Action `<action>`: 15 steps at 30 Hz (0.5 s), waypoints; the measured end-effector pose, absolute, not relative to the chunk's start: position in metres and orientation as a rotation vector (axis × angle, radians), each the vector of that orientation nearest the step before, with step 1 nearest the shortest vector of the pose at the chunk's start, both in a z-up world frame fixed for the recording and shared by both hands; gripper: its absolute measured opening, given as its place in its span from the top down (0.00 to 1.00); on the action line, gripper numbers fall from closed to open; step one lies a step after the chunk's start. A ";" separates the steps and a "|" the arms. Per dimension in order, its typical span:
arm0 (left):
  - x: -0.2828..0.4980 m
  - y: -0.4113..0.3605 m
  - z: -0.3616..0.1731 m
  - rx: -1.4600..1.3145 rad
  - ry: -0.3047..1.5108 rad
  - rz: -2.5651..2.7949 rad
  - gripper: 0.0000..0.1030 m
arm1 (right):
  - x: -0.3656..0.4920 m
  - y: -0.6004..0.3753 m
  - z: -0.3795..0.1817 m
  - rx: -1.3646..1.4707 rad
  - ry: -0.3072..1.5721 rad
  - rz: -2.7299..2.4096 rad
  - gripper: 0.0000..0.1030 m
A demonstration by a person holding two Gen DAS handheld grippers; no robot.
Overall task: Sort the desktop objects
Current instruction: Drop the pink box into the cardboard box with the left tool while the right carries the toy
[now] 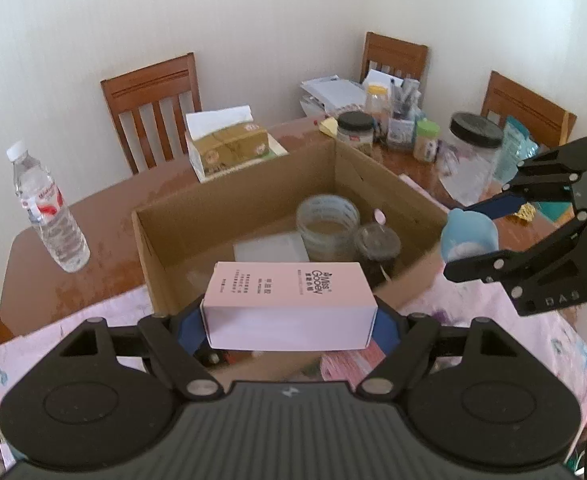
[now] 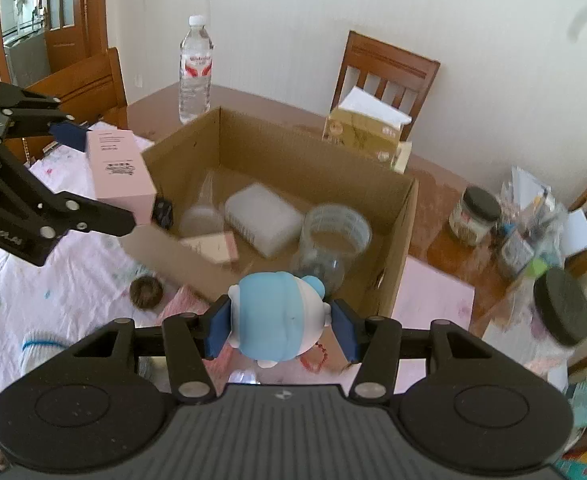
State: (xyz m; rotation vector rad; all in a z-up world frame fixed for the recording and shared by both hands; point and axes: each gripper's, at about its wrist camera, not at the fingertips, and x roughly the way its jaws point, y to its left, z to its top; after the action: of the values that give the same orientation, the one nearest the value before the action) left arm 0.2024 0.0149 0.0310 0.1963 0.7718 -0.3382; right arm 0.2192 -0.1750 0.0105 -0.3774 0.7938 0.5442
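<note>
My left gripper [image 1: 289,326] is shut on a pink carton [image 1: 289,304] and holds it above the near wall of an open cardboard box [image 1: 229,188]. It shows in the right wrist view too [image 2: 119,168]. My right gripper [image 2: 279,326] is shut on a blue and white toy figure [image 2: 275,316], held just outside the box's near right corner [image 2: 397,280]. In the left wrist view the toy [image 1: 469,240] hangs at the box's right side. Inside the box lie a clear plastic jar [image 2: 329,240], a white block [image 2: 263,218] and a dark-lidded jar [image 1: 377,252].
A water bottle [image 1: 47,212] stands left of the box. A tissue box [image 1: 231,146] sits behind it. Jars, a pen holder and papers [image 1: 401,120] crowd the far right. A brown round object [image 2: 146,292] and red beads [image 2: 319,356] lie on the pink floral cloth [image 2: 33,280]. Chairs ring the table.
</note>
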 end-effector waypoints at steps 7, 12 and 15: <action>0.231 0.021 0.034 0.193 0.771 -0.318 0.22 | 0.246 -0.162 0.023 -0.386 0.770 0.562 0.43; 0.238 0.020 0.031 0.193 0.773 -0.320 0.22 | 0.253 -0.156 0.023 -0.378 0.772 0.574 0.43; 0.244 0.020 0.028 0.193 0.779 -0.311 0.22 | 0.255 -0.153 0.020 -0.386 0.776 0.573 0.43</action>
State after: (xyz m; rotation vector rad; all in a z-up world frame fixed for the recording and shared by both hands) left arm 0.2440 0.0203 0.0284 0.1931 0.7789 -0.3110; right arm 0.2554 -0.1533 0.0204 -0.3859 0.7764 0.5732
